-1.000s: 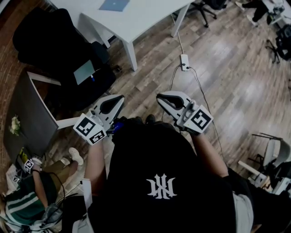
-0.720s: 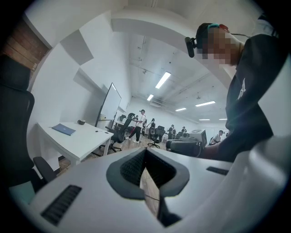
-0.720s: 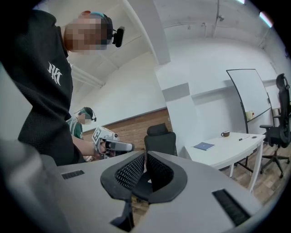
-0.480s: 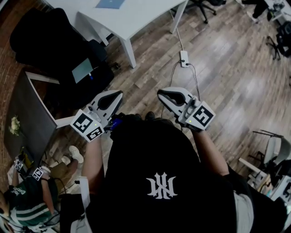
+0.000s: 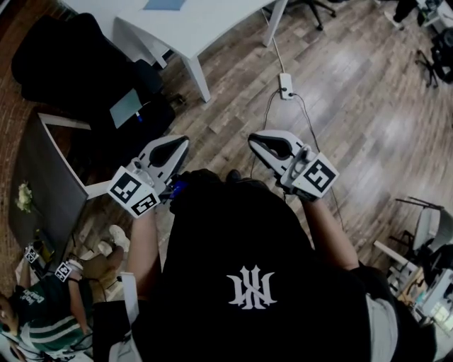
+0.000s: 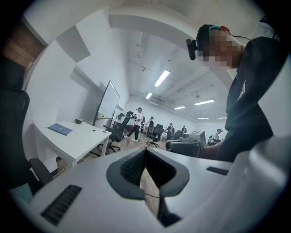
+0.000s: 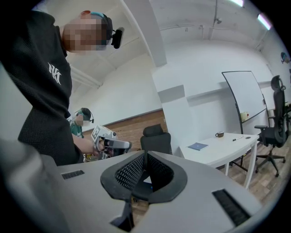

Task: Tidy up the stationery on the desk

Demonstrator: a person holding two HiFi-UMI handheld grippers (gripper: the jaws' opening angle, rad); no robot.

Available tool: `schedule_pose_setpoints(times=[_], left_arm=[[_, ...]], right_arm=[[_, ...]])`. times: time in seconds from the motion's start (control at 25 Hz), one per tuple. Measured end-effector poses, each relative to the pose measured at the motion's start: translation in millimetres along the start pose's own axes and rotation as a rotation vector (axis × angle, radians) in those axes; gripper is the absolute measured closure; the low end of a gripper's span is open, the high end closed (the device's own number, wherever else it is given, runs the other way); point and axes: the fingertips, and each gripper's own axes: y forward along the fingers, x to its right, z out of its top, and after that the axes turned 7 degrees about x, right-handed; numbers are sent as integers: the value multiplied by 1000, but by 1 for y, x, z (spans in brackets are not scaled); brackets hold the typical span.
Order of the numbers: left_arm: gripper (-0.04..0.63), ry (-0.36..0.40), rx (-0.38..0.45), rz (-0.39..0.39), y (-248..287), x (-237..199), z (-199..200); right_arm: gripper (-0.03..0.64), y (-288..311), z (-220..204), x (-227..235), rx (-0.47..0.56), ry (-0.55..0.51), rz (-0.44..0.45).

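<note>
A white desk point(image 5: 212, 25) stands ahead at the top of the head view, with a blue notebook point(image 5: 161, 4) on it. In the right gripper view the desk point(image 7: 223, 149) carries the notebook point(image 7: 198, 146), a dark cup point(image 7: 220, 134) and a pen point(image 7: 238, 138). My left gripper point(image 5: 180, 143) and right gripper point(image 5: 256, 140) are held level in front of my chest, well short of the desk. Both are shut with nothing between the jaws. The left gripper view shows its shut tips point(image 6: 145, 154) and the desk point(image 6: 79, 139) beyond.
A black office chair point(image 5: 78, 63) stands left of the desk. A power strip point(image 5: 286, 90) with cables lies on the wooden floor ahead. Another person point(image 5: 42, 311) crouches at the lower left by a grey panel point(image 5: 42, 177). A whiteboard point(image 7: 245, 95) and more chairs stand further off.
The desk has slid toward the top of the head view. The right gripper has drifted slightly up the frame. Both grippers stay shut and empty.
</note>
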Motion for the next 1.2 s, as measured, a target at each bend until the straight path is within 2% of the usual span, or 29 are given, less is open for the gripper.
schedule_pose_setpoints(times=[0.2, 0.88, 1.04, 1.2], left_arm=[[592, 3, -9, 1, 6, 1, -1], [592, -38, -15, -28, 42, -8, -3], [592, -65, -10, -34, 55, -21, -6], [592, -76, -16, -58, 77, -32, -4]], right_arm=[[572, -17, 11, 25, 48, -17, -94], [572, -47, 10, 59, 58, 11, -178], [572, -43, 13, 66, 58, 0, -170], [573, -46, 15, 86, 50, 10, -200]])
